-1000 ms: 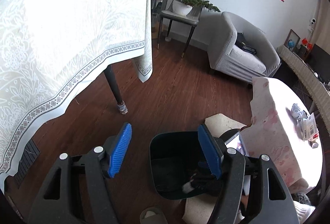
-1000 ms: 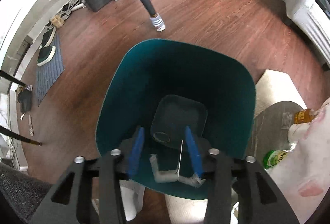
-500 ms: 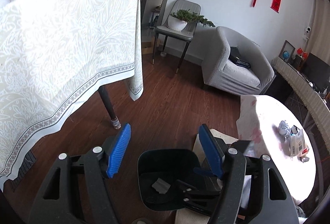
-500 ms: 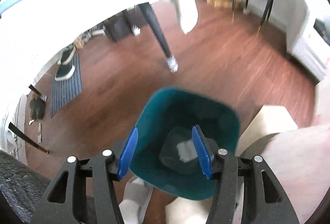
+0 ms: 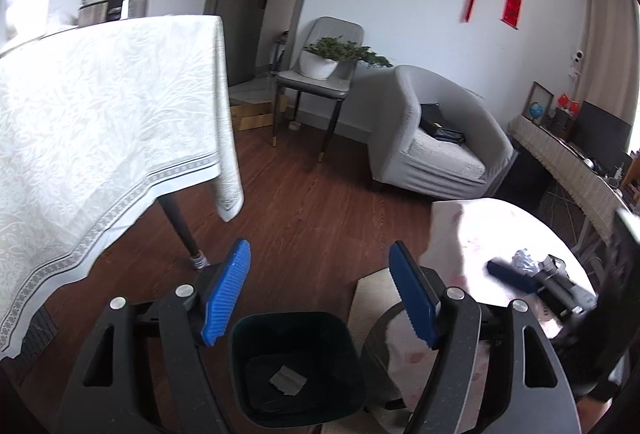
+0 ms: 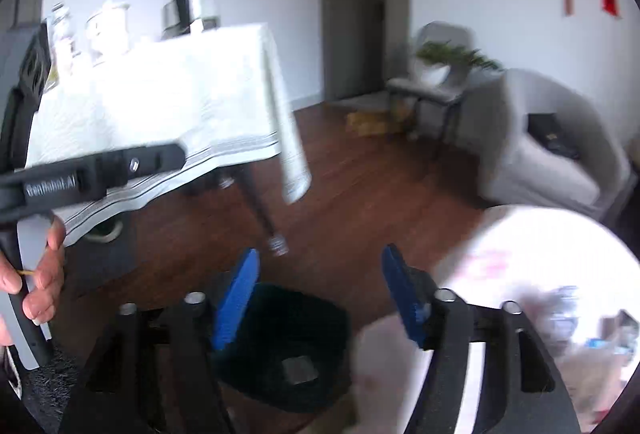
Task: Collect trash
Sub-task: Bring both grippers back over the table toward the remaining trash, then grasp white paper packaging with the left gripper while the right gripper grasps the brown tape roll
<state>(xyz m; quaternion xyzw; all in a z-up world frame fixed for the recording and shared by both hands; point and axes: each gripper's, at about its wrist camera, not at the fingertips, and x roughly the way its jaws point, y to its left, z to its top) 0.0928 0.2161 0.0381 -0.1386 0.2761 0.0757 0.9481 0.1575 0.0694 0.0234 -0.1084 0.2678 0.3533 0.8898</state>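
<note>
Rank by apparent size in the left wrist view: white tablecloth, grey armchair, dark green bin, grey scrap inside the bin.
1. White patterned tablecloth, though it is nearest the camera.
2. Grey upholstered armchair.
3. Dark green plastic bin.
4. Small grey scrap on the bin floor, clearly smallest.

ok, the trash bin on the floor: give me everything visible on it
The trash bin is a dark teal, plastic-looking tub with a rounded-square rim and walls tapering to a smaller flat bottom. It stands upright on the wood floor, open-topped, no lid or liner visible. One flat grey scrap lies on its bottom; otherwise it looks empty. It sits beside the round table with the pale cloth, near a beige mat. Neither gripper touches it; the right wrist view shows it too, blurred.
</note>
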